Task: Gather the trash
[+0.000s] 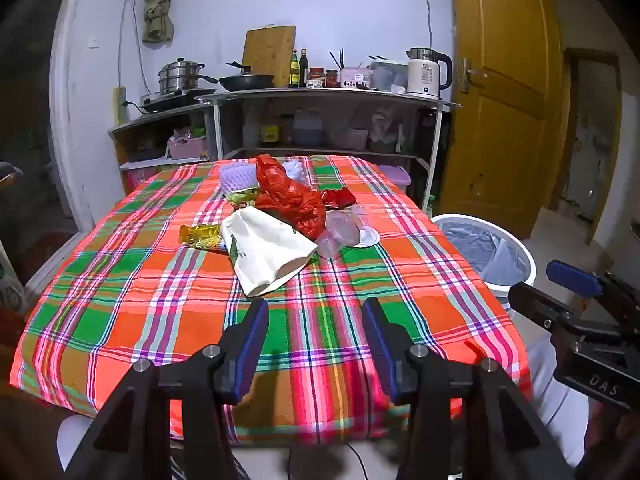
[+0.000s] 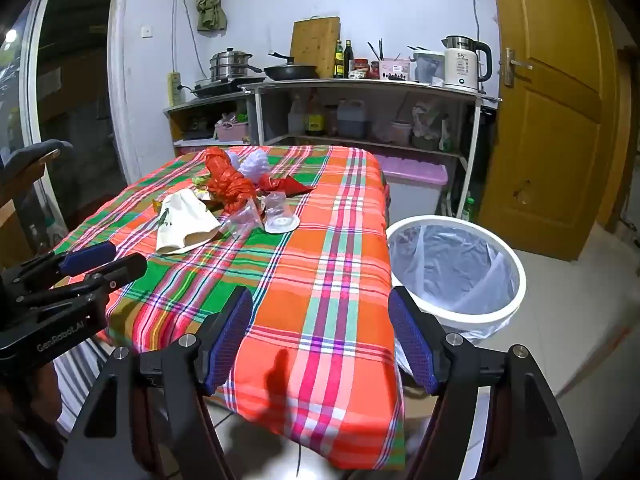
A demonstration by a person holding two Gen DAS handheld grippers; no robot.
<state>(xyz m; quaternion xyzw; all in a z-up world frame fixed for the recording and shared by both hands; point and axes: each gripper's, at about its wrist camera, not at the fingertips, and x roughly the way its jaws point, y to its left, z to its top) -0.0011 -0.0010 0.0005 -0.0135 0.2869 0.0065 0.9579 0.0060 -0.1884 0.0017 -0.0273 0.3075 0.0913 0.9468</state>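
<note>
A heap of trash lies on the plaid tablecloth [image 1: 128,280]: a cream paper bag [image 1: 268,252], a crumpled red plastic bag [image 1: 292,196], a yellow snack wrapper [image 1: 200,237], clear plastic cups [image 1: 344,232], purple foam netting [image 1: 237,176]. The same paper bag [image 2: 184,222], red bag [image 2: 230,184] and cups [image 2: 276,210] show in the right wrist view. A white bin [image 2: 456,272] with a clear liner stands on the floor right of the table. My left gripper [image 1: 316,312] hovers open over the near table edge, empty. My right gripper [image 2: 320,304] is open and empty, near the table's right corner.
A kitchen shelf [image 1: 320,98] with pots, a pan, bottles and a kettle [image 1: 426,74] stands behind the table. A yellow door [image 1: 504,92] is at the right. The bin [image 1: 488,252] sits close to the table's right side. A purple-lidded box [image 2: 416,184] is under the shelf.
</note>
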